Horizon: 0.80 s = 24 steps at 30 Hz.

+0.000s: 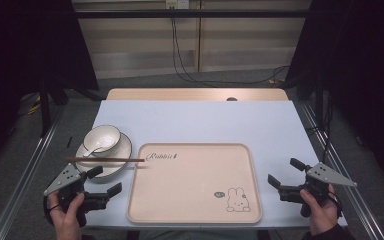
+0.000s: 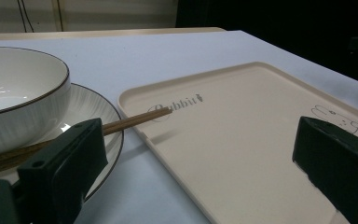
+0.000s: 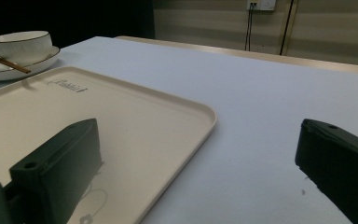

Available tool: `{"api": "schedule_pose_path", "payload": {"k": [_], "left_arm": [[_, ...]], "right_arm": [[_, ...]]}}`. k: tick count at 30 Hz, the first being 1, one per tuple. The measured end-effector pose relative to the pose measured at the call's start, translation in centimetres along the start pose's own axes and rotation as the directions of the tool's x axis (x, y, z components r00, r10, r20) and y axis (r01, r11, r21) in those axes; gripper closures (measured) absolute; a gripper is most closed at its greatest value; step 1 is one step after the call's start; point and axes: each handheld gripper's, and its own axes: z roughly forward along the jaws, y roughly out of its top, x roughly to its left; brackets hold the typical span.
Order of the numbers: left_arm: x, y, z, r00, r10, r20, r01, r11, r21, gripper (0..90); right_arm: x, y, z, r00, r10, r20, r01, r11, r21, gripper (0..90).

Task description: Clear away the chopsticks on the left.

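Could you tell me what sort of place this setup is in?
Probably a lab or recording booth, staged as a dining setup: dark curtains flank a covered table, cables hang down the back wall, and a person holds the left gripper and right gripper.

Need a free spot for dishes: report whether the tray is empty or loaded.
Empty. The tray surface is bare apart from its printed rabbit; only the chopsticks tip overhangs its corner.

A pale blue-white table has a bare wooden strip along its far edge. A cream tray printed with a rabbit lies near the middle front. Left of it sits a white plate; the tray and plate lie just beside each other, close but apart.
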Motion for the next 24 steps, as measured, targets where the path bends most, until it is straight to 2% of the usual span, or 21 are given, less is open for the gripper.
{"api": "schedule_pose_path", "payload": {"k": [4, 5, 11, 12, 13, 14, 17, 22, 24], "left_arm": [[0.0, 0.0, -0.2, 0.9999, 0.007, 0.013, -0.007, 1.0000, -0.005, 1.9], [-0.1, 0.0, -0.2, 1.0000, 0.005, 0.000, -0.005, 1.0000, -0.004, 1.8], [-0.2, 0.0, -0.1, 0.9998, 0.019, 0.000, -0.019, 0.9998, 0.000, 1.8], [-0.4, 0.0, -0.1, 0.9998, 0.016, 0.011, -0.016, 0.9999, 0.005, 1.8], [-0.4, 0.0, -0.1, 0.9998, 0.022, 0.001, -0.022, 0.9997, 0.008, 1.7], [-0.4, 0.0, -0.2, 0.9993, 0.034, 0.014, -0.034, 0.9992, 0.019, 1.6], [0.0, 0.0, -0.3, 0.9992, 0.040, 0.010, -0.040, 0.9981, 0.048, 1.9], [0.7, 0.2, -0.9, 0.9981, 0.056, 0.025, -0.058, 0.9965, 0.061, 3.5], [1.0, 0.4, -1.1, 0.9992, 0.040, 0.011, -0.040, 0.9973, 0.062, 4.5]], "right_arm": [[0.0, 0.0, 0.2, 1.0000, -0.010, 0.000, 0.010, 1.0000, 0.000, 0.0], [0.0, 0.0, 0.2, 1.0000, -0.008, -0.001, 0.008, 1.0000, 0.001, 0.0], [0.0, 0.0, 0.1, 1.0000, 0.000, 0.002, 0.000, 1.0000, 0.003, 0.3], [0.0, 0.0, 0.2, 1.0000, -0.003, 0.001, 0.003, 1.0000, 0.003, 0.3], [0.0, 0.0, 0.2, 1.0000, -0.008, 0.002, 0.008, 1.0000, 0.002, 0.4], [0.1, 0.0, 0.3, 1.0000, -0.005, 0.005, 0.005, 1.0000, 0.001, 0.5], [0.2, 0.0, 0.5, 1.0000, -0.005, -0.001, 0.005, 0.9999, 0.010, 0.5], [0.2, 0.1, 0.8, 0.9998, -0.017, -0.005, 0.017, 0.9998, 0.010, 0.6], [0.2, 0.0, 0.7, 0.9999, -0.012, 0.000, 0.012, 0.9999, 0.011, 0.6]]}}
